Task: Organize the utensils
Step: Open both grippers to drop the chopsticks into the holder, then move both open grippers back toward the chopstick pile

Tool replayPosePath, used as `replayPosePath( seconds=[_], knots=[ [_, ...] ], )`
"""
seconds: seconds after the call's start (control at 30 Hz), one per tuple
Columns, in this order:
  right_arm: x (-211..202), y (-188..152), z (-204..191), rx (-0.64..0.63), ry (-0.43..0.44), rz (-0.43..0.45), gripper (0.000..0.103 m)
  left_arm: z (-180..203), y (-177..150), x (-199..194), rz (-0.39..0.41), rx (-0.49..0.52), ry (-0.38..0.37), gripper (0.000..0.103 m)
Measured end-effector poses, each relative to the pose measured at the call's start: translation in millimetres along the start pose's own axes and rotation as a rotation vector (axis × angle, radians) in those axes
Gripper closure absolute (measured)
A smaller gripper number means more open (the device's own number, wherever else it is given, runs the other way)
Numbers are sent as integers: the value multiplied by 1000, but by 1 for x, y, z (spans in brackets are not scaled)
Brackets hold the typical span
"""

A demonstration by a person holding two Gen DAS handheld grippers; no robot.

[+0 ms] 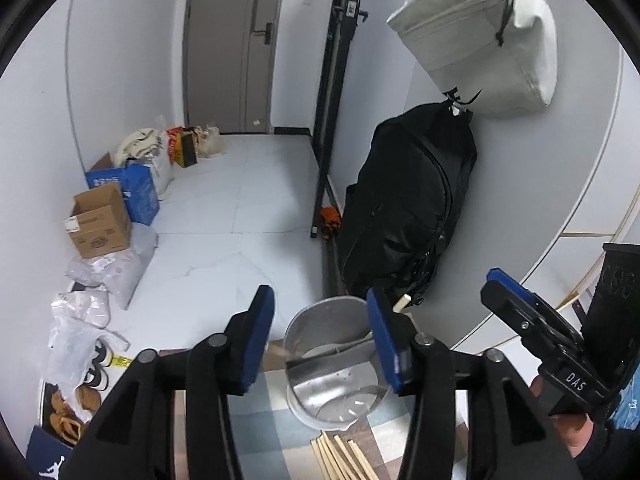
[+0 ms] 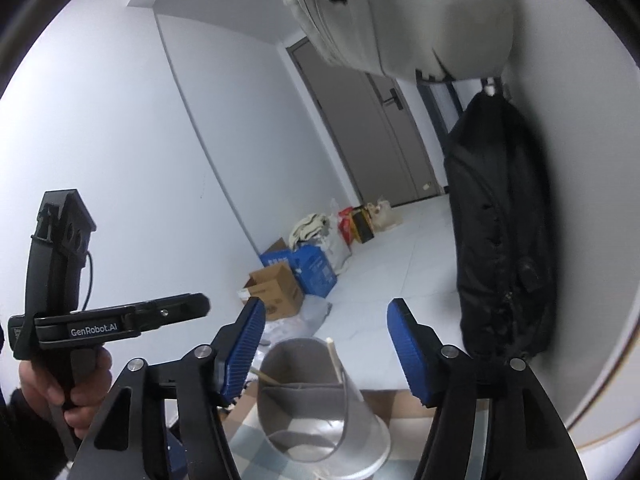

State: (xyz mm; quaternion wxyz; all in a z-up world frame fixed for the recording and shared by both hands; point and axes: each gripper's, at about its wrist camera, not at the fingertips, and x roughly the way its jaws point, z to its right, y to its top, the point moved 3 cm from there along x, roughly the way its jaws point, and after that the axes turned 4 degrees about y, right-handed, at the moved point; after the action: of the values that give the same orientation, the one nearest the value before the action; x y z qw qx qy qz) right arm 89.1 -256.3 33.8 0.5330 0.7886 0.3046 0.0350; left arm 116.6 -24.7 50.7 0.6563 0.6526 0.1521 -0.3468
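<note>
A grey metal utensil holder [image 1: 336, 364] with an inner divider stands on a checked tablecloth [image 1: 260, 420]. One or two wooden chopsticks [image 2: 335, 360] lean inside it. Several more chopsticks [image 1: 340, 456] lie on the cloth just in front of it. My left gripper [image 1: 322, 340] hangs over the holder's near side, jaws open, nothing between the blue pads. My right gripper [image 2: 326, 352] is open too, above and short of the holder [image 2: 316, 400], and holds nothing. Each view catches the other gripper side-on, held by a hand [image 2: 60, 392].
A black backpack [image 1: 408, 200] and a pale canvas bag [image 1: 480, 32] hang on the wall right behind the table edge. On the floor to the left are cardboard boxes [image 1: 100, 220], a blue box and plastic bags. A grey door [image 1: 232, 40] is at the far end.
</note>
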Motion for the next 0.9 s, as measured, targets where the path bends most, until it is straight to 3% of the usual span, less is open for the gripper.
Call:
replayPosePath(
  seconds=[0.03, 0.1, 0.5, 0.6, 0.73, 0.9],
  knots=[
    [-5, -1, -3, -2, -2, 3, 30, 1, -4, -9, 14, -4, 17, 45],
    [-13, -1, -7, -3, 3, 0, 25, 1, -7, -19, 40, -7, 43, 42],
    [-56, -20, -49, -49, 1, 10, 13, 0, -55, -66, 150, -78, 150, 33],
    [-66, -26, -58, -76, 1, 19, 10, 0, -68, -69, 156, -95, 173, 33],
    [-77, -38, -66, -104, 2, 24, 6, 0, -83, -72, 166, -107, 191, 20],
    [-83, -56, -68, -128, -15, 17, 3, -3, -102, -70, 155, -110, 207, 15]
  ],
)
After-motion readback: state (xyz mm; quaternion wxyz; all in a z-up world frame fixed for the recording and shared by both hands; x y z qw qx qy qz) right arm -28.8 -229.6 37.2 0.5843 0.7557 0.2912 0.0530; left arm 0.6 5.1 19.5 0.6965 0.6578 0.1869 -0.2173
